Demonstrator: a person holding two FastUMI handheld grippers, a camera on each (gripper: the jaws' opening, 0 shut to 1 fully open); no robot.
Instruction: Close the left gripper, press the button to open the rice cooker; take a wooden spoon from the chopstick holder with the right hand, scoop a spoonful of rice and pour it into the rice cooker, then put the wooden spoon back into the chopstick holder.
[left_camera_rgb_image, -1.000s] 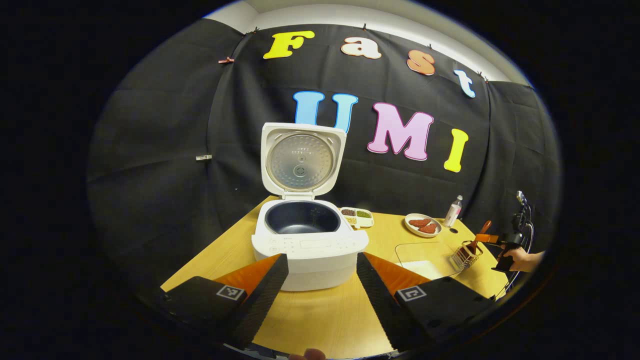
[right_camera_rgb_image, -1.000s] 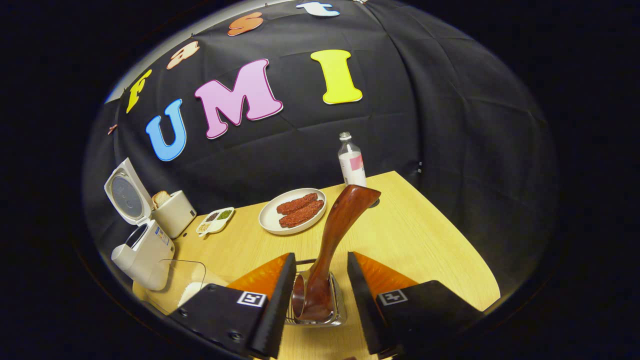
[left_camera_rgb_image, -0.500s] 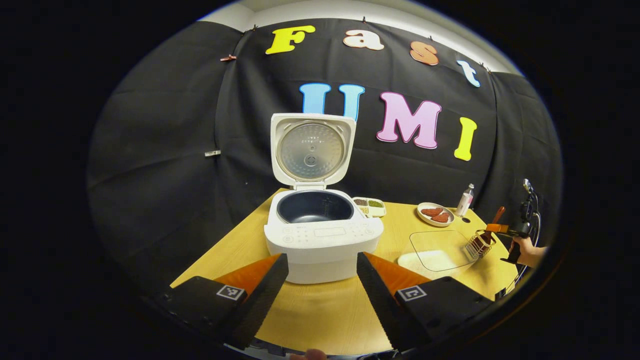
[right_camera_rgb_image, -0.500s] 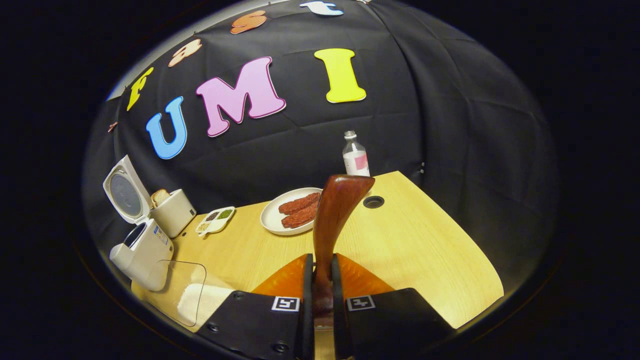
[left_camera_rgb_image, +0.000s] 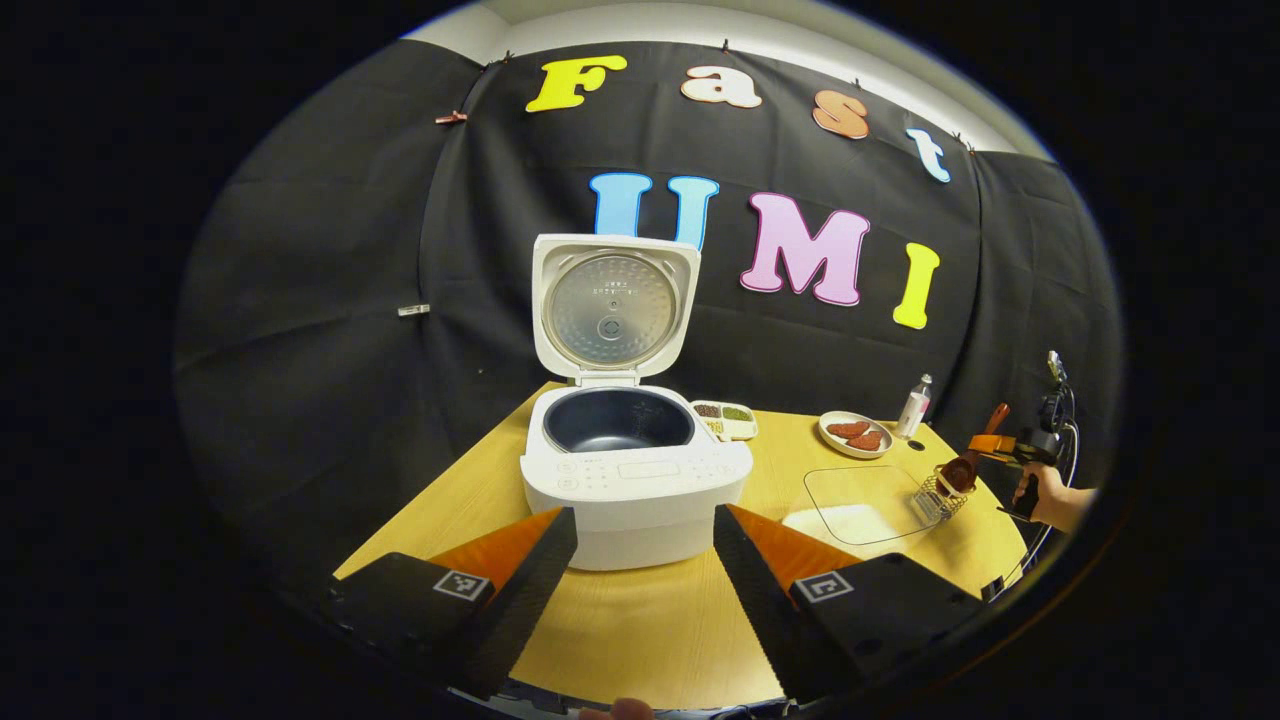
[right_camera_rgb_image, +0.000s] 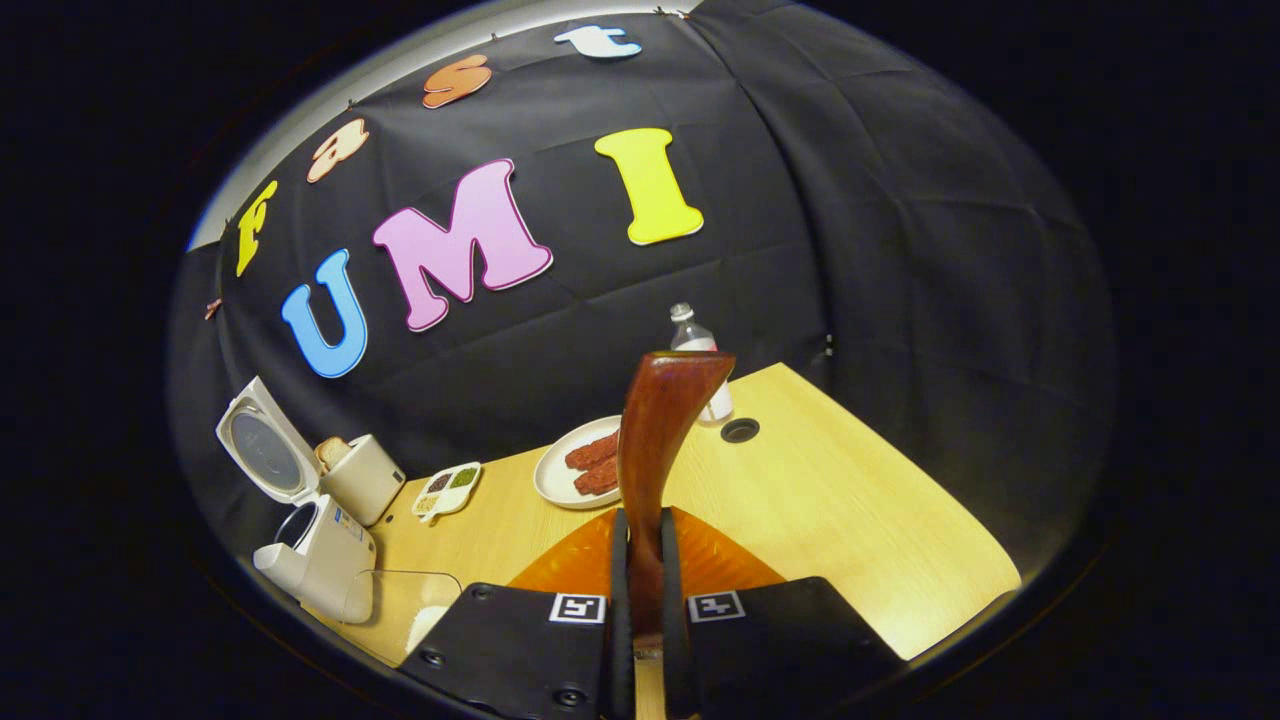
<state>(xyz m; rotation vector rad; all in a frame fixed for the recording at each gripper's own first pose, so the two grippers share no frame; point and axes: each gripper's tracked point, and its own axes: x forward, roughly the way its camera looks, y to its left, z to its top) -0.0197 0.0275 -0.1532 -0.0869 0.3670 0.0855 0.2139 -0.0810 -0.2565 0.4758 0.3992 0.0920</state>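
The white rice cooker (left_camera_rgb_image: 635, 480) stands with its lid (left_camera_rgb_image: 612, 310) raised and its dark inner pot bare. My left gripper (left_camera_rgb_image: 645, 513) is open just in front of it, holding nothing. My right gripper (right_camera_rgb_image: 643, 520) is shut on the handle of the brown wooden spoon (right_camera_rgb_image: 655, 430), which points up and away. In the left gripper view that right gripper (left_camera_rgb_image: 1000, 447) is far right, held by a hand, with the spoon's bowl (left_camera_rgb_image: 958, 475) at the top of the wire chopstick holder (left_camera_rgb_image: 933, 498). A clear container with white rice (left_camera_rgb_image: 855, 500) lies beside the holder.
On the wooden table (right_camera_rgb_image: 820, 500) sit a plate of red food (right_camera_rgb_image: 575, 468), a clear bottle (right_camera_rgb_image: 688, 338), a small divided dish (right_camera_rgb_image: 447, 487) and a toaster with bread (right_camera_rgb_image: 360, 478). A round hole (right_camera_rgb_image: 740, 430) is near the bottle. The cooker (right_camera_rgb_image: 318, 545) is far left.
My right gripper went from open around the spoon handle to shut on it, then rose, lifting the spoon out of the holder. The left gripper stayed open and barely shifted.
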